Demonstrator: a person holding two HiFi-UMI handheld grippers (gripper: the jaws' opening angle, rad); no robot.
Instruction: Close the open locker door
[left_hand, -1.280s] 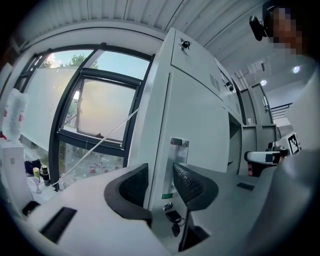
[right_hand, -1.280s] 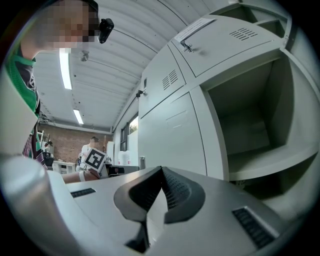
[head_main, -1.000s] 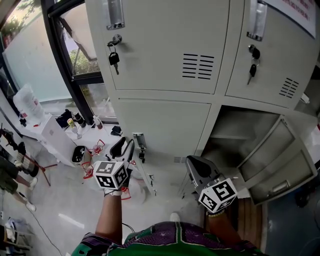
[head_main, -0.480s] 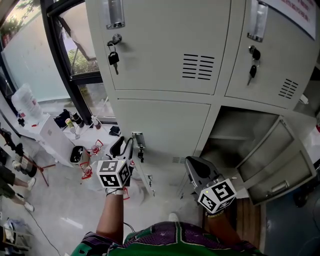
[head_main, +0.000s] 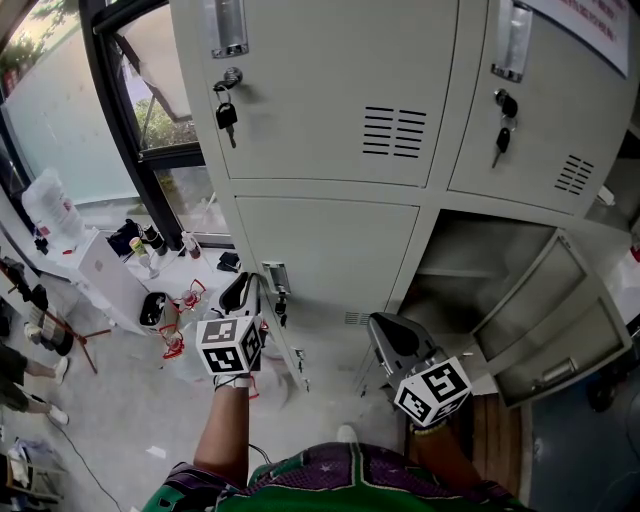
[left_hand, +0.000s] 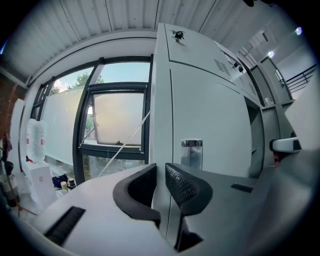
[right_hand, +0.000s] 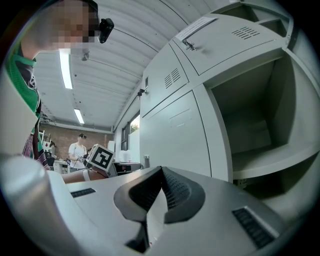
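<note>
Locker bank (head_main: 330, 100) is all closed except lower right. That door (head_main: 565, 325) stands swung out to the right of its open compartment (head_main: 470, 265). Your right gripper (head_main: 380, 325) is nearest, jaws pressed together and empty, so it's fine as a pusher. I'd get behind the door's free edge, far from the hinge, and sweep it along its arc till flush. Left gripper (head_main: 250, 285) just narrowed to a slim gap, nothing in it, facing the neighbouring door's handle (head_main: 277, 277). Keep it clear.
</note>
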